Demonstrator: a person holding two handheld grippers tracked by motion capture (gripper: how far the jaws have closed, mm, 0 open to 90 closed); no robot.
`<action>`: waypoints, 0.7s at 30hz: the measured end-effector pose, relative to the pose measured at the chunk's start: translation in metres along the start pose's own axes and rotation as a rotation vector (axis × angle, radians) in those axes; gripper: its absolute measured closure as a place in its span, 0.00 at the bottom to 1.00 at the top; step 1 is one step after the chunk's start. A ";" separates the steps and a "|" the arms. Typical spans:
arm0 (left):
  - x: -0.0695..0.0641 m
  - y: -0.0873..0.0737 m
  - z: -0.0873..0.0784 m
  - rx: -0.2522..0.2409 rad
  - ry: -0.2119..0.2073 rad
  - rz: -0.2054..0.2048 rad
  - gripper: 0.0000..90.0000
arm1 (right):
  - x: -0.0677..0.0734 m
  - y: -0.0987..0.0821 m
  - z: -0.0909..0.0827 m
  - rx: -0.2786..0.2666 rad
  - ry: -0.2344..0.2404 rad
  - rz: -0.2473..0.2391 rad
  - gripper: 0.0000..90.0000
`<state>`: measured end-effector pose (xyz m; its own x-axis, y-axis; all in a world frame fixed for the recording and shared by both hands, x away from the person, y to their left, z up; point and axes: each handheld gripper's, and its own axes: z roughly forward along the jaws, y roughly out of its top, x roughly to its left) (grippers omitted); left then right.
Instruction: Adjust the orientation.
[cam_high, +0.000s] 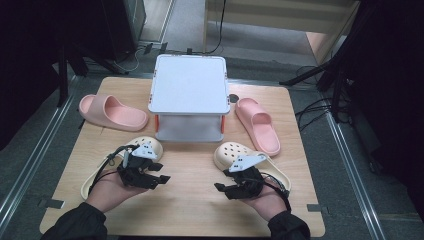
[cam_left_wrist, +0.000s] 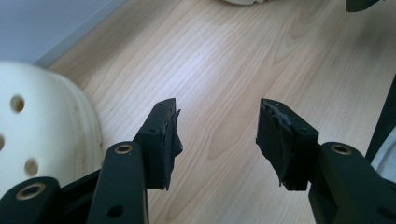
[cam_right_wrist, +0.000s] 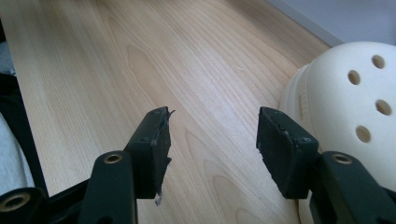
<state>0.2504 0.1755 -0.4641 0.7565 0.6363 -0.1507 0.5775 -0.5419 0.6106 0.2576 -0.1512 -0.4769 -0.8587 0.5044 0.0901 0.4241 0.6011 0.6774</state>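
1. High view: the left gripper (cam_high: 161, 179) sits at about 7 o'clock on the wooden bench (cam_high: 192, 210), held in the person's left hand (cam_high: 107, 192), just beside the left cream clog (cam_high: 117, 162), which lies under and behind it.
2. The right gripper (cam_high: 220, 188) is at about 5 o'clock, in the right hand (cam_high: 265, 200), just beside the right cream clog (cam_high: 240, 155), whose holed toe points toward 11 o'clock.
3. The two grippers point inward at each other across a bare strip of bench, well apart.
4. Left gripper view: the jaws stand apart with nothing but bare wood between them; the pads (cam_left_wrist: 166, 140) press on nothing. The left cream clog's holed toe (cam_left_wrist: 42, 135) bulges at 9 o'clock, beside the left jaw and outside the gap.
5. Right gripper view: the jaws are likewise parted over bare wood and hold nothing. The right cream clog (cam_right_wrist: 355, 121) lies at 3 o'clock, close against the outer side of the right jaw; whether it touches I cannot tell.
6. At 12 o'clock on the bench stands a white shoe rack (cam_high: 190, 82) with a flat top and an open shelf below.
7. A pink slide (cam_high: 112, 112) lies at 10 o'clock beside the rack; a second pink slide (cam_high: 257, 125) lies at 2 o'clock.
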 end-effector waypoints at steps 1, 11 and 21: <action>0.000 -0.001 -0.001 0.003 -0.002 -0.001 0.53 | 0.000 0.001 0.002 0.007 0.004 -0.005 0.49; 0.004 -0.017 -0.014 0.004 0.031 -0.033 0.52 | 0.001 0.012 0.014 0.029 0.046 -0.027 0.51; 0.012 -0.034 -0.032 -0.017 0.080 -0.088 0.54 | 0.000 0.025 0.023 0.030 0.124 -0.011 0.54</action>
<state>0.2301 0.2190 -0.4619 0.6757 0.7233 -0.1423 0.6350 -0.4730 0.6108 0.2749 -0.1220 -0.4773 -0.8914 0.4186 0.1735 0.4216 0.6255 0.6565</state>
